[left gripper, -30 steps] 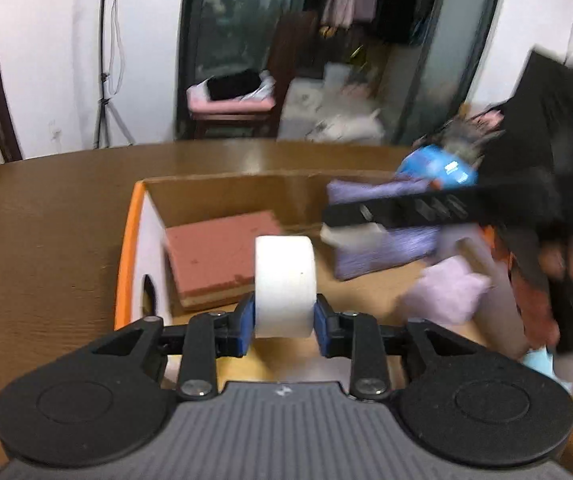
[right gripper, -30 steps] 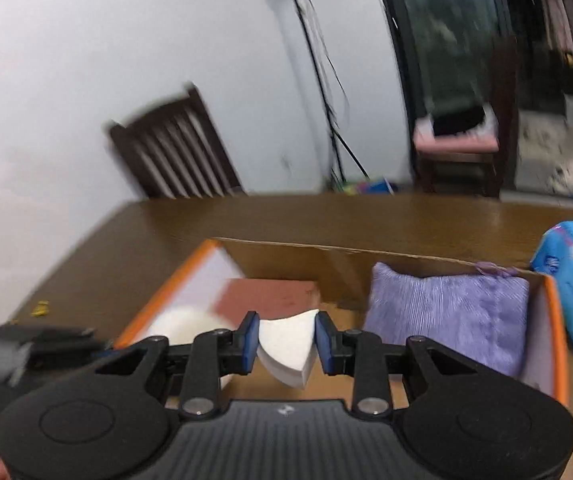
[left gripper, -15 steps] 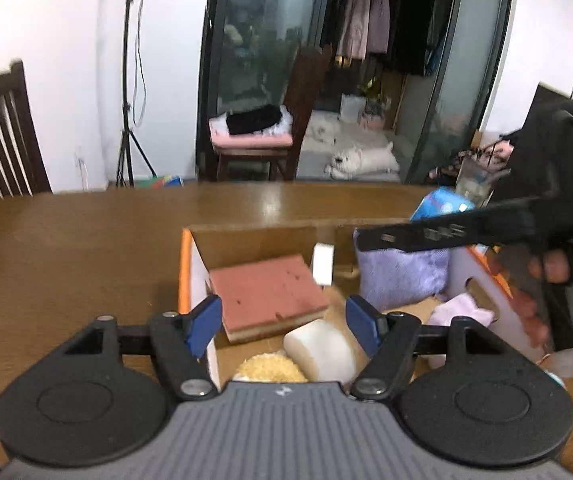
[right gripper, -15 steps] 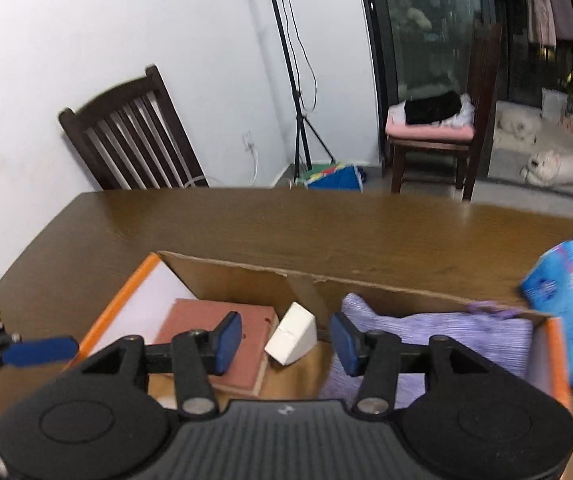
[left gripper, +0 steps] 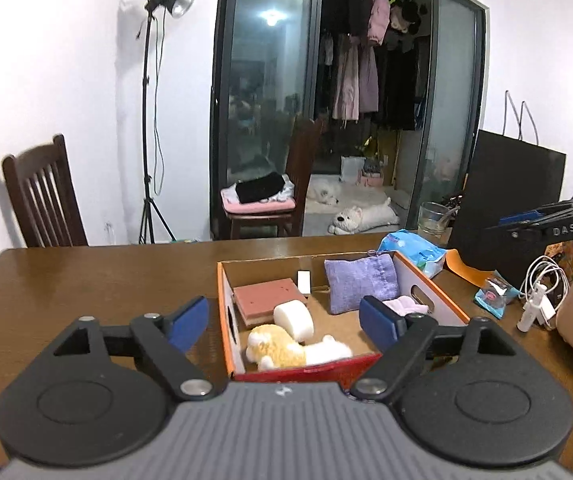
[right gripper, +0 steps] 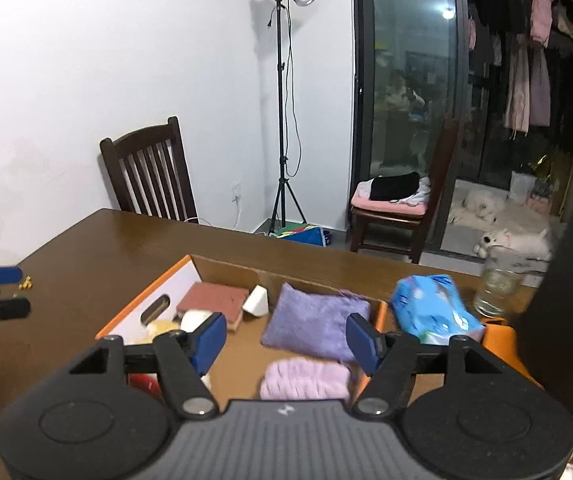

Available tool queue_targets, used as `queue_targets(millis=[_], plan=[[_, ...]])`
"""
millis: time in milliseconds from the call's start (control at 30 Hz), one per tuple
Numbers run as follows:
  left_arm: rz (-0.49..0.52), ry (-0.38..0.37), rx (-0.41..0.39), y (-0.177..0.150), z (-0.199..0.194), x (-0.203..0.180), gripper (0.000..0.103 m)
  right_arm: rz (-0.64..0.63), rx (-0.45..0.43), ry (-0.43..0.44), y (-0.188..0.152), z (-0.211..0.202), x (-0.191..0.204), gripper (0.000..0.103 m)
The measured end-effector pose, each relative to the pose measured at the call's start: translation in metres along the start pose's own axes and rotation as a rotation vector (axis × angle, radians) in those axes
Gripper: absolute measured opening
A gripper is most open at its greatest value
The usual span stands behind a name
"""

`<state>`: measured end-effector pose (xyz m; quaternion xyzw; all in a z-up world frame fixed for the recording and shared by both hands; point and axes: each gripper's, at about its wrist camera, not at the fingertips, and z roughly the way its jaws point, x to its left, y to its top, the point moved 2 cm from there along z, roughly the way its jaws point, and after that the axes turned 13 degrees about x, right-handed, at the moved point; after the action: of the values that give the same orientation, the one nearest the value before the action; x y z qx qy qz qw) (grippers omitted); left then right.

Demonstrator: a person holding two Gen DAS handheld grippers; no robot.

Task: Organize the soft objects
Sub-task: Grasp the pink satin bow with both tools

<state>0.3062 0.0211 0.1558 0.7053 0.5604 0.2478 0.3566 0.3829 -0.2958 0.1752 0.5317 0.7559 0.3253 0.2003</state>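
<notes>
While both grippers hung above the table, the stock stood thus, near to far:

Left gripper (left gripper: 284,322): one; jaws spread wide and opening, nothing between its blue pads, held above the near end of the box.
Right gripper (right gripper: 284,338): one; jaws apart and opening, nothing gripped; the lilac cloth showed below the gap, not touched.
Cardboard box (left gripper: 438,304): one, orange-edged, open-topped, on the brown table (left gripper: 86,280).
Plush toy (left gripper: 286,350): one, yellow and white, lying at the near end of the box.
White foam roll (left gripper: 294,318): one, on the box floor just behind the plush, beside the sponge.
Lilac fluffy cloth (right gripper: 306,380): one, at the near right of the box.
Reddish sponge (left gripper: 266,298): one, flat against the left wall.
Purple pouch (left gripper: 362,286): one, leaning toward the far right corner.
White wedge (right gripper: 257,301): one, standing at the far wall between sponge and pouch.
Blue tissue pack (right gripper: 434,308): one, outside the box, past its right end.
Glass (right gripper: 500,286): one, beyond the pack.

Change from a second before: the left gripper then pinched the foam roll and the right pinched the white wedge; both pieces had since been left in the box, and both grippers had drawn up and back.
</notes>
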Motion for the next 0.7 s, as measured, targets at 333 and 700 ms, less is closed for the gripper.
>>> queue_targets(millis=[333, 700], plan=[[-0.02, 0.075, -0.135, -0.096, -0.055, -0.024, 0.091, -0.074, -0.123, 0.094, -0.113, -0.054, 0.053, 0.076], [-0.119, 0.021, -0.023, -0.181, -0.051, -0.04, 0.093, 0.069, -0.067, 0.168, -0.226, -0.03, 0.088, 0.077]])
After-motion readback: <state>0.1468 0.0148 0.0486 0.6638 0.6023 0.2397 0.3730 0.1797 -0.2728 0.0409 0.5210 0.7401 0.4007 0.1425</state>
